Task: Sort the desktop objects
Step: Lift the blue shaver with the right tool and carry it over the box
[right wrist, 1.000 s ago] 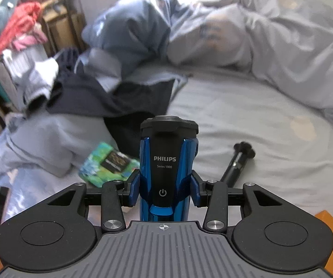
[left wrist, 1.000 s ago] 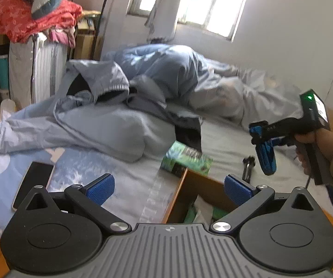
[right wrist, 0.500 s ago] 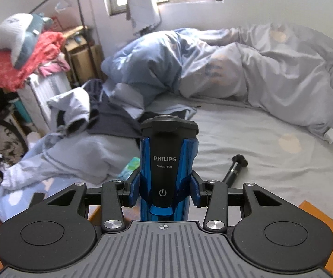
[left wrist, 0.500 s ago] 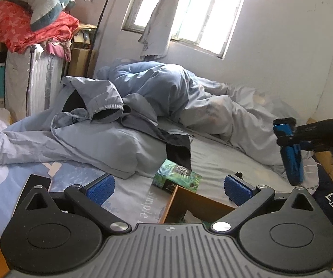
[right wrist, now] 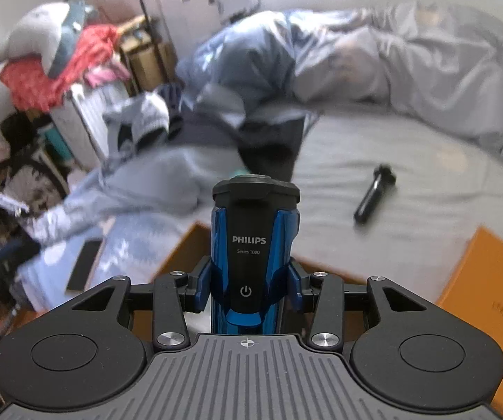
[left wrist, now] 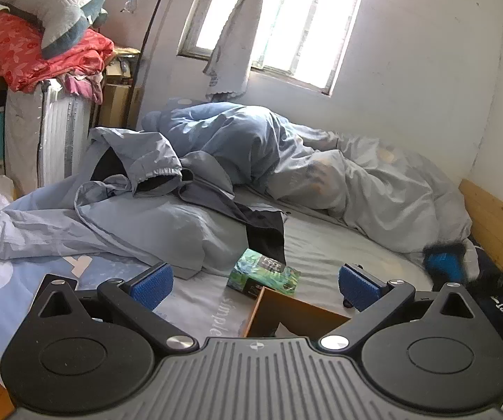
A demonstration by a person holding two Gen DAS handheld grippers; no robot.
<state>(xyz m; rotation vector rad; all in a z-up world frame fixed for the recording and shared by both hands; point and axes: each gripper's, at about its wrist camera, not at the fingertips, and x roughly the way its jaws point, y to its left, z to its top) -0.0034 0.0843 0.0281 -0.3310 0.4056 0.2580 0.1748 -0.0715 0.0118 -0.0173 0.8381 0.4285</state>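
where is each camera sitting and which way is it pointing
Left wrist: on the open left gripper, facing across the bed to the window; its own blue pads show.
Right wrist: on the right gripper, shut on the shaver, aimed over the bed; only its fingers show.
Both see: brown box, red blanket pile.

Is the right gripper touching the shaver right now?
Touching. The right wrist view shows the right gripper with its jaws pressed against both sides of the shaver, no gap.
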